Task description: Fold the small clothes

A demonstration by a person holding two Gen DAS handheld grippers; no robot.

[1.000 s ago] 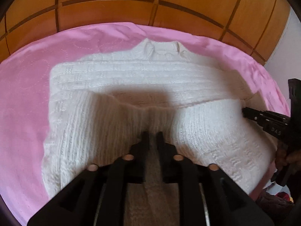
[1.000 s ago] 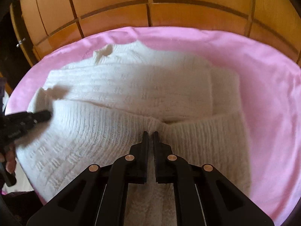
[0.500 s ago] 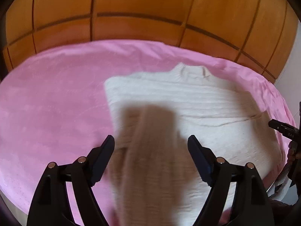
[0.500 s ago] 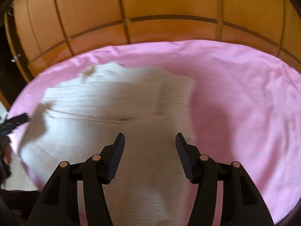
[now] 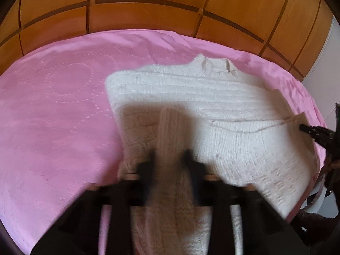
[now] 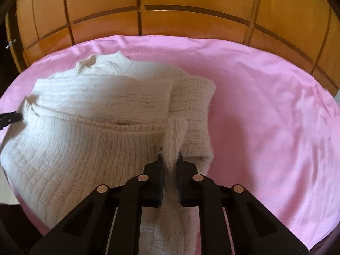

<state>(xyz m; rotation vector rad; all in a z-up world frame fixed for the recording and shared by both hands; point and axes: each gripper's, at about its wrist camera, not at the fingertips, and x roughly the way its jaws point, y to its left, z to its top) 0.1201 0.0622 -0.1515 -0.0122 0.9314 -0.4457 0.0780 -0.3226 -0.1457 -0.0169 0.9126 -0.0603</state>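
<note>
A white knitted sweater [image 5: 212, 97] lies on a pink cloth [image 5: 53, 106], collar toward the far side. My left gripper [image 5: 170, 155] is blurred by motion and closes on a fold of the sweater's near left edge. My right gripper [image 6: 170, 155] is shut on a pinched fold of the sweater [image 6: 106, 110] at its near right side. The right gripper's tip [image 5: 312, 130] shows at the right edge of the left wrist view. The left gripper's tip [image 6: 10, 119] shows at the left edge of the right wrist view.
The pink cloth [image 6: 265, 106] covers the whole surface. An orange wooden panelled wall [image 5: 148, 10] rises behind it and also shows in the right wrist view [image 6: 191, 4]. A pale wall [image 5: 327, 48] stands at the far right.
Both grippers let go of the sweater and opened half a second ago. Now both have closed again on folds of the sweater's near edge, further out to the sides.
</note>
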